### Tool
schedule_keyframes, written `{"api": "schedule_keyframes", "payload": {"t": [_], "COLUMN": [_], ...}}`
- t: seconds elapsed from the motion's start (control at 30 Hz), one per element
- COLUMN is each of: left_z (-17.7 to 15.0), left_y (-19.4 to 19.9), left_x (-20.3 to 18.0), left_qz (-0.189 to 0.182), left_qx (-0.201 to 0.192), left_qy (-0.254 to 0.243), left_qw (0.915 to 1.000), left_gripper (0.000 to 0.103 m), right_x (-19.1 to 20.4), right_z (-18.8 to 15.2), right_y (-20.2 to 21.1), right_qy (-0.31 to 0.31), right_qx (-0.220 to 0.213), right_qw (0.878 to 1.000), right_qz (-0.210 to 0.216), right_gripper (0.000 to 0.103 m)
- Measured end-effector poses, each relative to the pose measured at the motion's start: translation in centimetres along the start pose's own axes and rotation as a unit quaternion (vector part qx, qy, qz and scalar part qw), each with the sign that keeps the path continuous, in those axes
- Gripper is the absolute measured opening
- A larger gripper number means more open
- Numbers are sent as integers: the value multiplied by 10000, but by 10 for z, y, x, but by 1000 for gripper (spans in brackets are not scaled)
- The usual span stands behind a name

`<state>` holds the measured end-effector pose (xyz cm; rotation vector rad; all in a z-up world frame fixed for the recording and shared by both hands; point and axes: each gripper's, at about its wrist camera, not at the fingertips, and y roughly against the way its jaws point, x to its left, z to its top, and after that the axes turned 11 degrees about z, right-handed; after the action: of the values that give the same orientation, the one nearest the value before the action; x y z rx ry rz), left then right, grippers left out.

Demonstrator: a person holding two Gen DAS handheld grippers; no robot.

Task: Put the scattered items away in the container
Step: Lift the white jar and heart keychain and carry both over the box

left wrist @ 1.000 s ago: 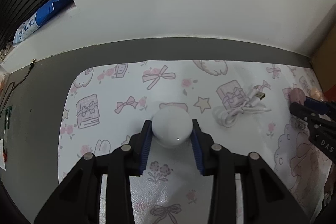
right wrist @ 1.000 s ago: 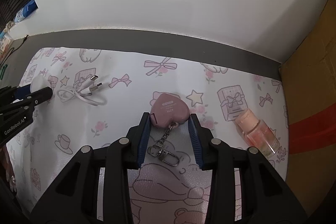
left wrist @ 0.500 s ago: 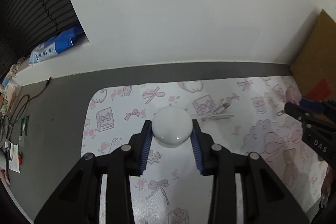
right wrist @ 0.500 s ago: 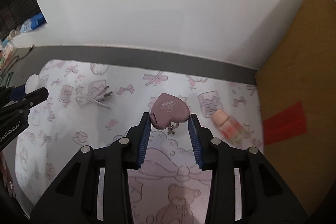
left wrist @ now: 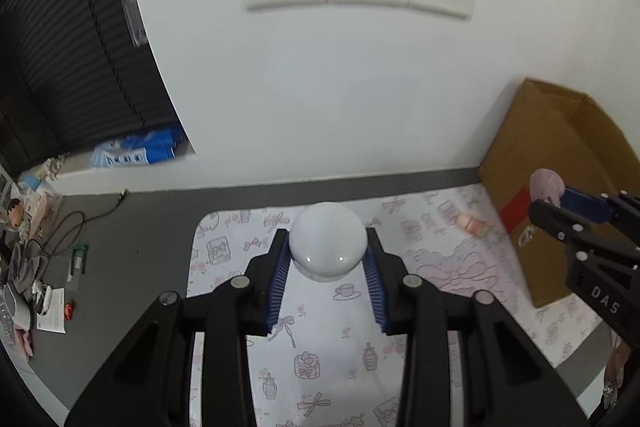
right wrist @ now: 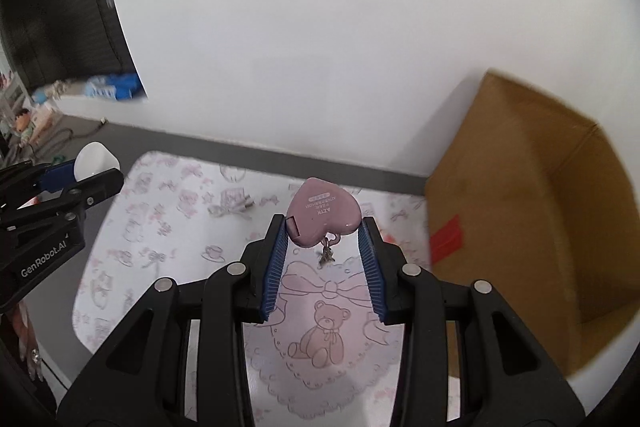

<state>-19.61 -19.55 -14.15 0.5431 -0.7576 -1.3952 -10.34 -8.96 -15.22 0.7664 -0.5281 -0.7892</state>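
Left wrist view: the left claw [left wrist: 327,247] is clamped on a smooth white dome-shaped object [left wrist: 327,246], held up above the pink patterned mat [left wrist: 320,339]. Ahead and to the claw's right a small pink bottle [left wrist: 472,224] lies on the mat, near the open cardboard box [left wrist: 560,163]. The right claw [left wrist: 550,199] shows at the far right, raised in front of the box.

Right wrist view: the right claw [right wrist: 323,223] grips a pink heart-shaped keychain [right wrist: 323,217], its metal clasp [right wrist: 327,254] dangling below, clear of the mat. The box stands to the claw's right, its opening facing it. A white USB cable [right wrist: 230,207] lies ahead-left on the mat.
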Motion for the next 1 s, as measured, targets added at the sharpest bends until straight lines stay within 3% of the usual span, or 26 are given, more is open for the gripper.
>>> {"api": "schedule_keyframes", "payload": {"t": [0.37, 0.63, 1.0], "left_z": [14, 19, 17], "left_y": [78, 104, 116], "left_x": [-9, -32, -58], "left_qz": [-193, 5, 277], "left_qx": [-568, -746, -653], "left_qy": [-11, 39, 181], "left_qw": [9982, 9972, 9973], "left_gripper": [36, 36, 35], "right_x": [12, 5, -23], "right_z": [10, 4, 0], "right_y": [107, 137, 149], "right_qy": [99, 201, 386], "right_qx": [-681, -860, -917], "right_qw": [9974, 9961, 9949], "right_qz": [-216, -74, 191], "right_gripper": [38, 38, 38]}}
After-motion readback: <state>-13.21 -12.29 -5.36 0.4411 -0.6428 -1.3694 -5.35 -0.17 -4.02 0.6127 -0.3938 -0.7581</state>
